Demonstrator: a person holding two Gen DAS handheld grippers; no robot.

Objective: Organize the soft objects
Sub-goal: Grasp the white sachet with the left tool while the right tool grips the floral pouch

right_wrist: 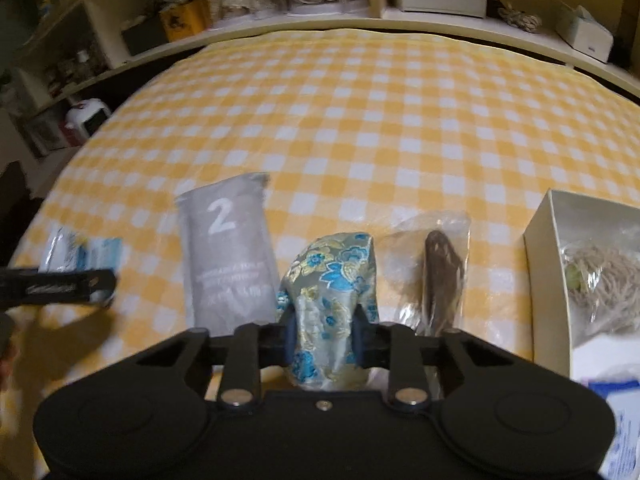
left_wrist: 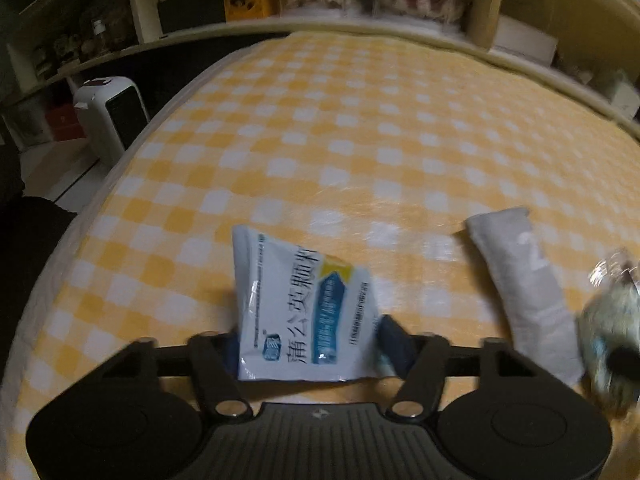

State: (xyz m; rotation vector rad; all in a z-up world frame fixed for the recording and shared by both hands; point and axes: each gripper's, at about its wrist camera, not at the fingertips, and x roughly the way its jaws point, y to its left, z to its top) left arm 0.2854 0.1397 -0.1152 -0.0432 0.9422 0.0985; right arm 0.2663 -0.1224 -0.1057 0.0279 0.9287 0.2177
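In the left wrist view my left gripper point(left_wrist: 310, 344) is shut on a white and blue sachet with Chinese print point(left_wrist: 298, 308), held above the yellow checked bed cover point(left_wrist: 320, 140). A grey pouch marked 2 point(left_wrist: 524, 288) lies to its right. In the right wrist view my right gripper point(right_wrist: 322, 336) is shut on a floral brocade pouch point(right_wrist: 332, 276). The grey pouch point(right_wrist: 230, 248) lies left of it, a clear bag with a brown item point(right_wrist: 436, 272) lies right of it. The left gripper with the sachet point(right_wrist: 76, 264) shows at the far left.
A white box point(right_wrist: 544, 256) holding a bag of beige string stands at the right on the bed. A blue and white packet point(right_wrist: 616, 420) lies at the bottom right. Shelves point(right_wrist: 320, 20) run behind the bed. A white heater point(left_wrist: 108, 116) stands on the floor left.
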